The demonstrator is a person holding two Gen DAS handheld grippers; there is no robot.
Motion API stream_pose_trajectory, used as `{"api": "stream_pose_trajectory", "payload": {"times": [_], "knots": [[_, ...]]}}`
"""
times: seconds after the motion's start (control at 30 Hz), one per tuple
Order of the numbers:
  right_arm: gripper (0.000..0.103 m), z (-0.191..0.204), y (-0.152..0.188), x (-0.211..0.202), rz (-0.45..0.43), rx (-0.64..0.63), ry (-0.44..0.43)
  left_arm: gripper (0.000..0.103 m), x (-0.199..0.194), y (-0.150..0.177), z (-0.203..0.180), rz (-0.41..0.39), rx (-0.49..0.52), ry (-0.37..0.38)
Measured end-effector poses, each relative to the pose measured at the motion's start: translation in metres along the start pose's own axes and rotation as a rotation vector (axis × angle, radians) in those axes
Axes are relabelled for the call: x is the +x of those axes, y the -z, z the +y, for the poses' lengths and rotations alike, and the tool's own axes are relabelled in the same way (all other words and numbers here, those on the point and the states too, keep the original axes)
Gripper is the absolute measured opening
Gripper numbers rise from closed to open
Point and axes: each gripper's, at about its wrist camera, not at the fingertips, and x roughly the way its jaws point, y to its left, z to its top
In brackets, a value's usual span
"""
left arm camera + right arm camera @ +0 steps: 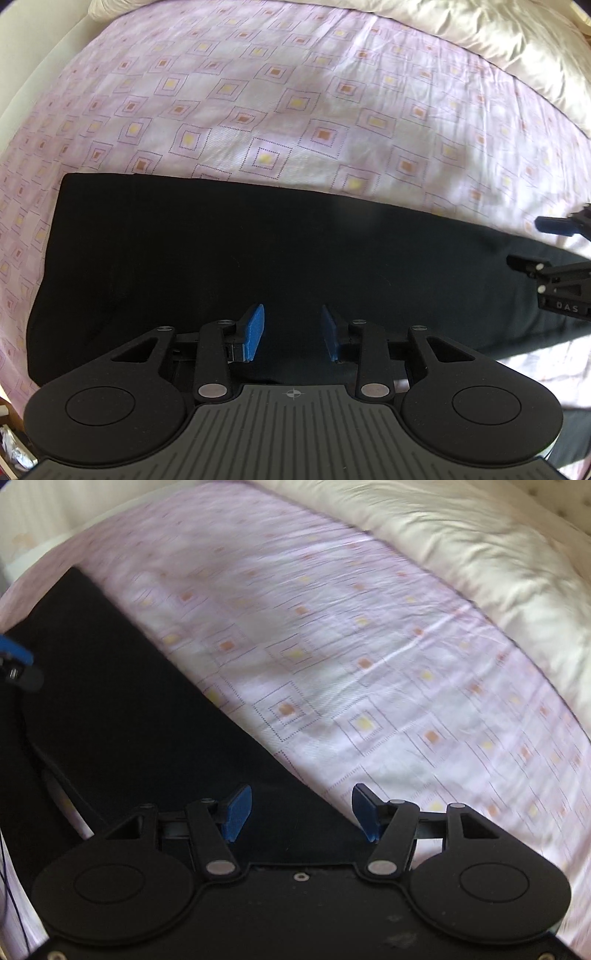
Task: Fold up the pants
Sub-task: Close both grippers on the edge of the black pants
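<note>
I see the pants (229,258) flat along the bed's (258,92) near edge, apparently halved lengthwise. My left claw (292,334) and right claw (303,814) hover apart, empty. Crosswise folds remain.

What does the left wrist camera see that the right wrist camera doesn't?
Only the left wrist view shows the square end of the black pants, lying flat, and the right gripper seen from the side at the right edge.

Only the right wrist view shows the pants' long edge running slantwise and a bit of the left gripper at its left edge.

Both show the pants, the pink checked sheet under them, the cream duvet beyond, and that camera's own blue-padded gripper, the left gripper among them, open over the cloth and holding nothing.
</note>
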Motion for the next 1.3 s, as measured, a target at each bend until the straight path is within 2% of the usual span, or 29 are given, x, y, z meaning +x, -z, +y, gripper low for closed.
{"api": "stream_pose_trajectory", "payload": {"times": [0.1,0.17,0.27,0.3,0.33,0.47,0.63,0.73,0.87,1.03,1.13,1.3], "knots": [[0.064,-0.005,-0.003,0.021,0.096,-0.1,-0.099,0.034,0.004,-0.002,0.001,0.012,0.001,0.015],[0.066,-0.008,-0.005,0.024,0.114,-0.114,-0.142,0.034,0.005,-0.003,0.002,0.013,0.002,0.031],[0.057,-0.011,-0.008,0.022,0.148,-0.078,-0.162,0.034,0.007,-0.005,0.0,0.013,0.003,0.054],[0.035,-0.011,-0.008,0.02,0.151,-0.083,-0.152,0.034,0.008,-0.006,-0.001,0.015,0.003,0.062],[0.005,-0.009,-0.007,0.018,0.155,-0.083,-0.145,0.034,0.008,-0.007,-0.003,0.017,0.002,0.071],[0.004,0.014,0.009,-0.01,0.11,-0.088,-0.103,0.034,0.008,-0.012,-0.009,0.021,-0.005,0.105],[0.004,0.07,0.046,-0.05,0.057,-0.092,-0.056,0.034,0.004,-0.02,-0.016,0.011,-0.02,0.151],[0.004,0.101,0.068,-0.055,0.055,-0.058,-0.034,0.034,0.003,-0.024,-0.019,0.015,-0.041,0.192],[0.005,0.128,0.088,-0.048,0.055,0.008,-0.009,0.034,0.013,-0.032,-0.019,0.062,-0.103,0.232],[0.005,0.136,0.095,-0.045,0.044,0.083,-0.004,0.034,0.029,-0.034,-0.02,0.124,-0.13,0.209],[0.005,0.137,0.098,-0.045,0.036,0.113,-0.004,0.034,0.032,-0.03,-0.021,0.132,-0.123,0.188],[0.005,0.121,0.1,-0.049,0.023,0.163,-0.016,0.034,0.047,-0.028,-0.021,0.175,-0.112,0.155]]}}
